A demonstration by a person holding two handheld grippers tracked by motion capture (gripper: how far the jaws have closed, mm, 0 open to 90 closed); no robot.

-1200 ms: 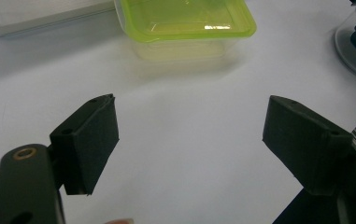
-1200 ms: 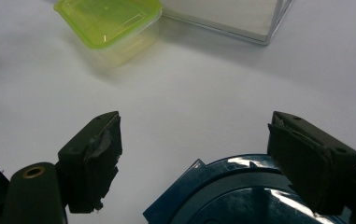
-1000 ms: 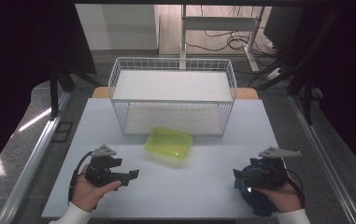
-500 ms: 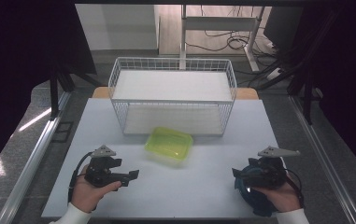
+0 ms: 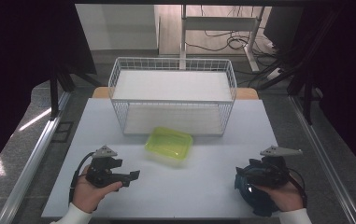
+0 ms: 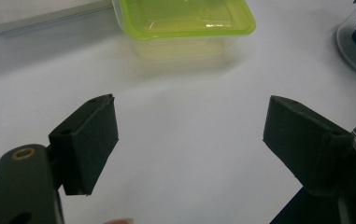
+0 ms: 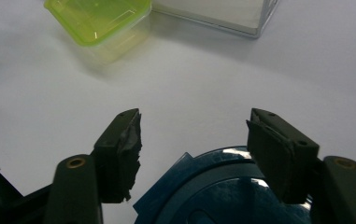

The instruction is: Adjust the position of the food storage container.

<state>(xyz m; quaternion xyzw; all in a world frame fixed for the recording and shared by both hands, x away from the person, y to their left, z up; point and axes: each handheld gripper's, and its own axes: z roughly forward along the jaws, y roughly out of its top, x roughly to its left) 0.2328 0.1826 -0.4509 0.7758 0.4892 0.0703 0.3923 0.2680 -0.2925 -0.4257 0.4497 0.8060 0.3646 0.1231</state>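
One round dark-blue lid (image 7: 222, 186) betw. closing right tongs (image 7: 192, 140), untouched; left tongs (image 6: 189, 140) released, empty.

This looks like a lab or test room set up for recordings rather than a home. A plain white counter (image 5: 213, 186) stands on a grey floor between metal rails (image 5: 35, 154), with dark curtains (image 5: 26, 56) hung at both sides. Behind it, loose cables (image 5: 222, 44) lie on the floor around the legs of a metal stand (image 5: 183, 37), and on the counter stands a white wire basket (image 5: 173, 95).
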